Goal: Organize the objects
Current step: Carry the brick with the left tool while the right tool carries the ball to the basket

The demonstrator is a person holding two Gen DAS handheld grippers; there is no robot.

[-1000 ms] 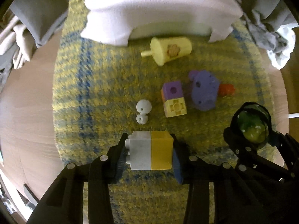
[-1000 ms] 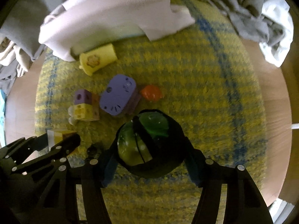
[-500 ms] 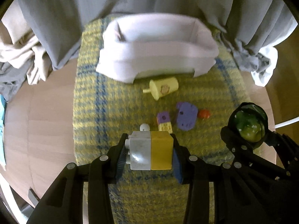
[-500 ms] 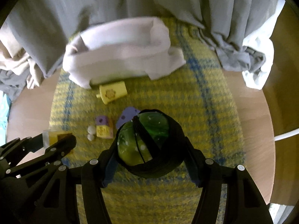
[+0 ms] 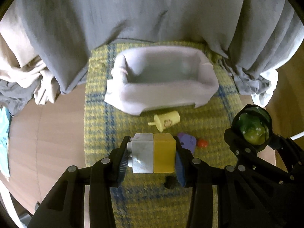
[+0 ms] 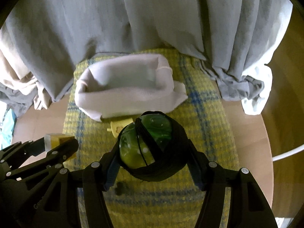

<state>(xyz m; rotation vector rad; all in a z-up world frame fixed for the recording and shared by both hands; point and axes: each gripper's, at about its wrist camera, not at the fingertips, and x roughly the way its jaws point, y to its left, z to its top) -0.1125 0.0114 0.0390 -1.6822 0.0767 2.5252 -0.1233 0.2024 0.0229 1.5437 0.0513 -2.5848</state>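
Left tool (image 5: 151, 156) grips white-and-yellow block (image 5: 153, 153); right tool (image 6: 153, 149) clamps green ball (image 6: 146, 142) above rug (image 6: 205, 114).

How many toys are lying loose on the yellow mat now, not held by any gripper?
3 visible: the yellow toy cup on its side near the white fabric bin, the purple piece and the small orange piece beside it. The held block may hide others.

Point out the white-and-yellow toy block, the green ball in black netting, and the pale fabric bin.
White-and-yellow toy block (image 5: 153, 153), left wrist view, front face.
Green ball in black netting (image 6: 150, 144), right wrist view, top.
Pale fabric bin (image 5: 161, 96), left wrist view, front wall.
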